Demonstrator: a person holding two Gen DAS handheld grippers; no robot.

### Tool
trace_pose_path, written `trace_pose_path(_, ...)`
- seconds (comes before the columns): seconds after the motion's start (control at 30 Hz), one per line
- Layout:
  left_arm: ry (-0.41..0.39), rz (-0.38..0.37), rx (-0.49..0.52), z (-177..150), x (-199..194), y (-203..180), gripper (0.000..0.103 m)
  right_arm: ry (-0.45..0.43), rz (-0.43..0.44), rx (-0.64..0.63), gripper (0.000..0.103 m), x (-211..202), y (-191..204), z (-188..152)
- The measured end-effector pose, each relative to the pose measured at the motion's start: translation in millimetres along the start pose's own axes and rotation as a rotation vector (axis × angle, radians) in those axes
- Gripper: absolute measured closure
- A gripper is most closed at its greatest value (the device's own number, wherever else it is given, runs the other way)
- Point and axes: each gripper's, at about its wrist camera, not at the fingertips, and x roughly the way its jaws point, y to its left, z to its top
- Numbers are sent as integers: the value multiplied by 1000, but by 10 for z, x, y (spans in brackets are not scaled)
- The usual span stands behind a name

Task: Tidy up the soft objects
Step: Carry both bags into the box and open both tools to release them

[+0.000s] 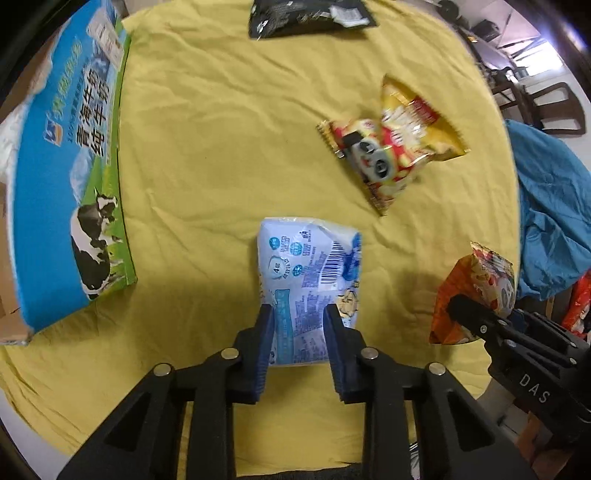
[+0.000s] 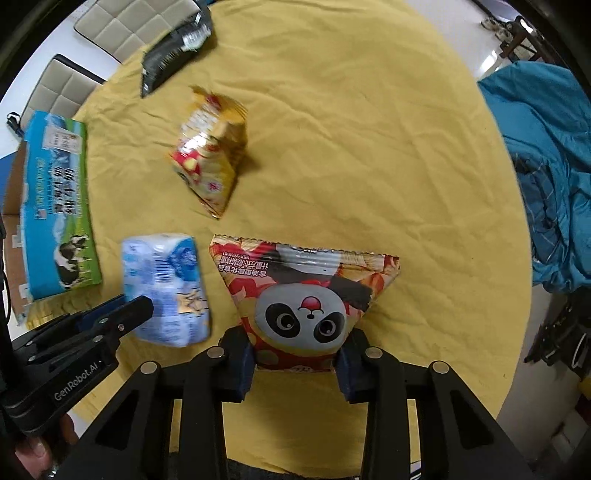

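My left gripper (image 1: 300, 321) is shut on a blue-and-white tissue pack (image 1: 308, 273), held above the yellow cloth; the pack also shows in the right wrist view (image 2: 166, 288). My right gripper (image 2: 295, 354) is shut on an orange-red panda snack bag (image 2: 306, 299), which shows at the right edge of the left wrist view (image 1: 472, 291). A second panda snack bag (image 1: 395, 147), gold and red, lies on the cloth farther out, and shows in the right wrist view too (image 2: 210, 151). A black packet (image 1: 306, 16) lies at the far edge (image 2: 175, 50).
A blue-green milk carton box (image 1: 70, 177) stands at the left of the round table covered in yellow cloth (image 1: 221, 129). A blue garment (image 2: 546, 166) is piled at the right. Padded chairs (image 2: 122, 26) stand beyond the far edge.
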Motion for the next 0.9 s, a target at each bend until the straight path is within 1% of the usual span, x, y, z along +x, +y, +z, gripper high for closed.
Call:
trace_pose_path(0.03,8,1,12,0,3,2,78,-7,2,-4,66,-48,-7,0)
trace_pose_path(0.07,43,0,47,-8,83,-11,77,-10,1,-9,66,-115,-33,-21)
trace_pose_path(0.1,76,8,73,-13,170,-38,73,-13,-2,-13,66,-162,-83,-22)
trace_pose_path(0.13,85,26,77,-16,216,-49,69,-17,-8,-14,66,-170,-64,-37)
trace_pose_path(0.17,94,40,74,-13,276,-27,62,-18,-17,-16,66,-174,-57,-45)
trace_pose_path(0.23,102,15,50,-17,366,18,50,-17,-15,-16,66,-163,-72,-50)
trace_pose_path(0.27,124,6,42,-12,418,48,41,-14,-10,-15,66,-132,-89,5)
trace_pose_path(0.3,131,9,36,-20,467,82,32,-11,-8,-14,66,-122,-71,-28)
trace_pose_path(0.33,138,15,32,-39,527,105,29,-5,-8,-13,66,-110,-82,-47)
trace_pose_path(0.37,143,4,23,-52,561,114,18,-2,-6,-11,66,-100,-108,-30)
trace_pose_path(0.4,132,-17,20,-72,573,93,14,2,-6,-9,66,-45,-72,-16)
trace_pose_path(0.43,126,-14,22,-114,589,72,12,7,-6,-7,66,-24,-95,-21)
trace_pose_path(0.5,122,-11,33,-118,646,39,0,10,0,2,66,-5,-140,-27)
trace_pose_path(0.53,114,-12,38,-163,671,4,0,11,0,5,66,2,-156,-33)
trace_pose_path(0.6,99,9,43,-89,717,-174,0,11,0,15,66,17,-191,-49)
trace_pose_path(0.63,99,25,42,-118,743,-217,0,11,3,21,66,15,-215,-55)
trace_pose_path(0.7,129,61,59,-137,798,-315,0,11,3,24,66,19,-233,-60)
trace_pose_path(0.73,144,71,65,-90,791,-480,0,10,3,25,66,33,-226,-51)
trace_pose_path(0.8,147,68,45,-52,791,-519,1,9,-2,27,66,36,-237,-46)
trace_pose_path(0.83,143,66,31,-35,767,-510,5,7,-6,27,66,37,-246,-47)
trace_pose_path(0.87,135,91,20,-48,741,-523,21,6,-9,27,66,40,-268,-54)
trace_pose_path(0.9,120,118,21,6,734,-507,44,5,-10,28,66,43,-270,-55)
